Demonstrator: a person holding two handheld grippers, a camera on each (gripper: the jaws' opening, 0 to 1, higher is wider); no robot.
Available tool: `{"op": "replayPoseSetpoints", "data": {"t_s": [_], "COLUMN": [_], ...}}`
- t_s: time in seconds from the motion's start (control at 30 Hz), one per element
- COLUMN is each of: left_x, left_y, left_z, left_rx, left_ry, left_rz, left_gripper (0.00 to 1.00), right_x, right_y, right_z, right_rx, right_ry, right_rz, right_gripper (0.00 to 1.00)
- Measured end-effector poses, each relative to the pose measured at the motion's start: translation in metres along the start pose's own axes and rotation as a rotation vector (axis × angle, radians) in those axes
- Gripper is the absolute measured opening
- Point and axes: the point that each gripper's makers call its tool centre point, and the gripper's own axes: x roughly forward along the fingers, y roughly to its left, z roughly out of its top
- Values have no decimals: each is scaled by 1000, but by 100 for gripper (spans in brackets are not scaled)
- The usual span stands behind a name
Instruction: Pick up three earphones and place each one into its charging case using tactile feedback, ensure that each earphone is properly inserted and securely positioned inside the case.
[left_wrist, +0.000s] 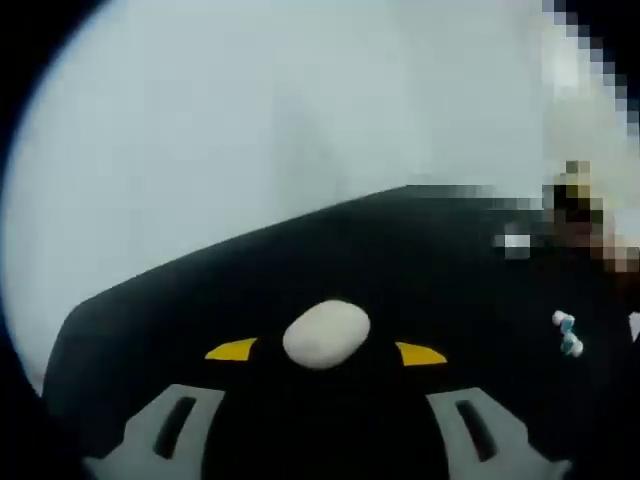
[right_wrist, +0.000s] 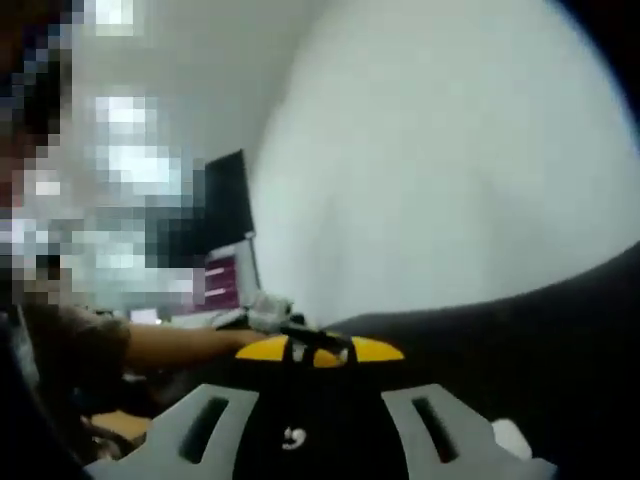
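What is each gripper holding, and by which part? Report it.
Left gripper: white oval charging case sits between its open jaws, not gripped. Right gripper: nearly shut; hold cannot be told.

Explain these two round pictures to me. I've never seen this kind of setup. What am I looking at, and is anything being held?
There is no robot here. A person holds a pair of hand tongs in each hand, and each pair carries a camera looking out along its grey, yellow-tipped arms.

In the left gripper view, the left tongs are open, with a white oval charging case lying between the tips on a black table. A small pale item lies further right, too blurred to name.

In the right gripper view, the tips of the right tongs are close together, and blur hides whether they pinch anything. A person's arm reaches in beside them.
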Motion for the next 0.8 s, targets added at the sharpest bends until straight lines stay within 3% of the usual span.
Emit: {"op": "replayPoseSetpoints", "data": {"t_s": [0.13,0.3,0.37,0.43,0.53,0.67,0.8], "left_x": [17,29,29,30,29,27,13], "left_y": [-1,2,-9,-14,-17,-26,-47], "left_z": [5,-9,-6,-7,-4,-2,4], "left_rx": [-52,-11,-58,-59,-48,13,179], "left_ry": [-5,58,27,0,-13,-13,-28], "left_rz": [-71,-79,-143,-148,-149,-147,-139], "left_gripper": [56,50,48,50,40,40,39], "right_x": [-1,-4,-5,-6,-7,-9,-9], "right_y": [1,3,5,6,8,6,5], "right_z": [-1,4,4,5,6,5,5], "right_rx": [-5,-3,-7,-17,-20,-23,-25], "right_ry": [5,-10,-8,-8,-12,-6,-6], "right_rz": [4,10,12,10,13,1,-2], "right_gripper": [24,24,24,24,24,24,24]}}
